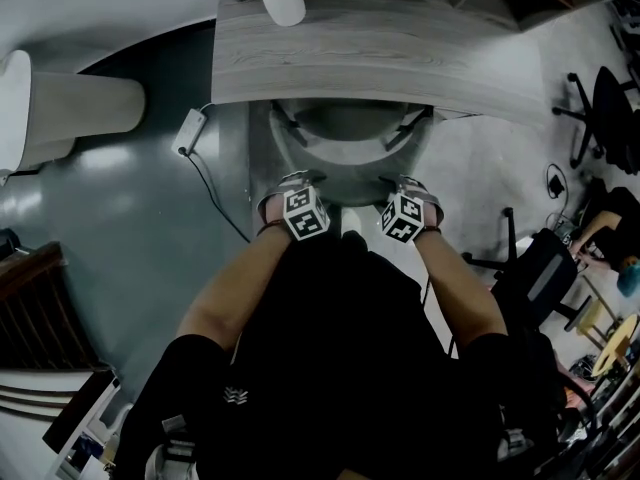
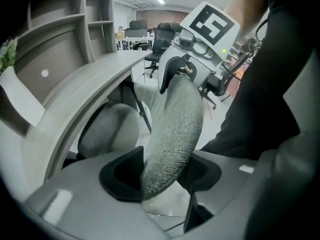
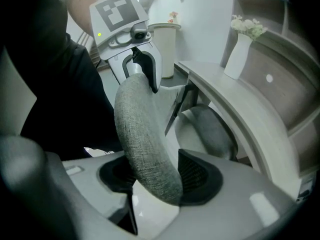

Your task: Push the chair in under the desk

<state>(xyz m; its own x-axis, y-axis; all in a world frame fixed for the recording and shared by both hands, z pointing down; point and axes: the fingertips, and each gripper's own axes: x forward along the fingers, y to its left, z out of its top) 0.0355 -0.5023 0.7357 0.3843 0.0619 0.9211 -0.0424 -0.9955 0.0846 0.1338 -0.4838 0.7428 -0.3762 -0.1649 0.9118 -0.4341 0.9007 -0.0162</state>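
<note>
The left claw (image 2: 160, 174) is clamping the top rim of the backrest of a grey fabric-upholstered chair (image 2: 175, 129), the padded edge sitting between its two black pads and seemingly touching both. The right claw (image 3: 159, 176) is gripping the same rim further along in the same way, so the two claws are sitting side by side on the backrest, both pointing steeply down. The person's bare forearms are reaching forward from black sleeves. The chair is standing directly in front of the person, facing the curved grey wood-grain tabletop (image 1: 400, 48). Its rounded seat cushion (image 2: 110, 131) is lying under the tabletop's edge, while the backrest is staying just outside it. A white vase with pale flowers (image 1: 283, 0) is standing on the tabletop, well apart from the chair. A white power adapter with a trailing cable (image 1: 190, 131) is lying on the glossy grey floor (image 1: 130, 228) to the left, and a black office chair (image 1: 610, 108) is standing far to the right.
</note>
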